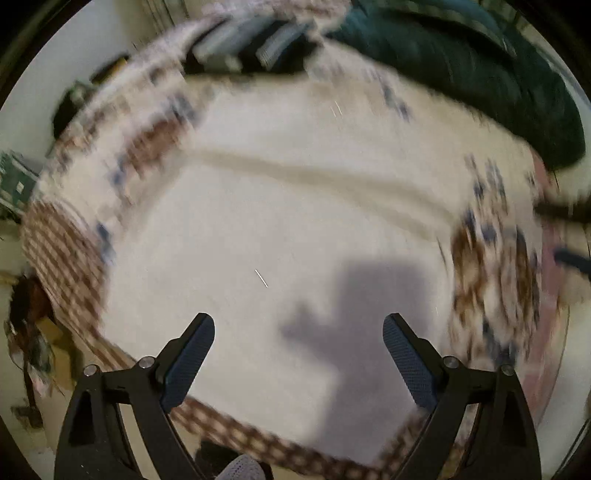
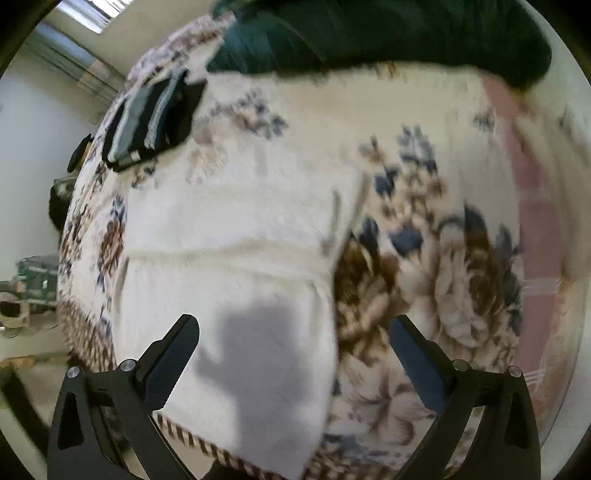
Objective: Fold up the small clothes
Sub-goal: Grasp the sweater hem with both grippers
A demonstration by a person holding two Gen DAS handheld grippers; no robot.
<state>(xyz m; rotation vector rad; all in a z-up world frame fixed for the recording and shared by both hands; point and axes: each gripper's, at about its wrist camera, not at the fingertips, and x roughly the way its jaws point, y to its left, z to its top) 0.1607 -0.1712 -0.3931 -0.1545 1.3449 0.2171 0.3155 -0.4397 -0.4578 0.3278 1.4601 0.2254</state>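
Observation:
A white fluffy cloth (image 1: 280, 221) lies spread flat on a flower-patterned bed cover (image 1: 491, 266), with a crease running across it. It also shows in the right wrist view (image 2: 236, 236). My left gripper (image 1: 298, 325) is open and empty above the cloth's near part. My right gripper (image 2: 294, 328) is open and empty above the cloth's right edge. A stack of folded dark and striped clothes (image 2: 147, 118) lies at the far left of the bed; it also shows in the left wrist view (image 1: 251, 44). Both views are motion-blurred.
A dark green blanket (image 2: 388, 33) is bunched along the far side of the bed (image 1: 480, 66). A pink striped band (image 2: 535, 236) runs down the cover's right side. The bed's checked front edge (image 1: 258, 443) is close below the grippers. Floor clutter (image 2: 33, 284) lies at the left.

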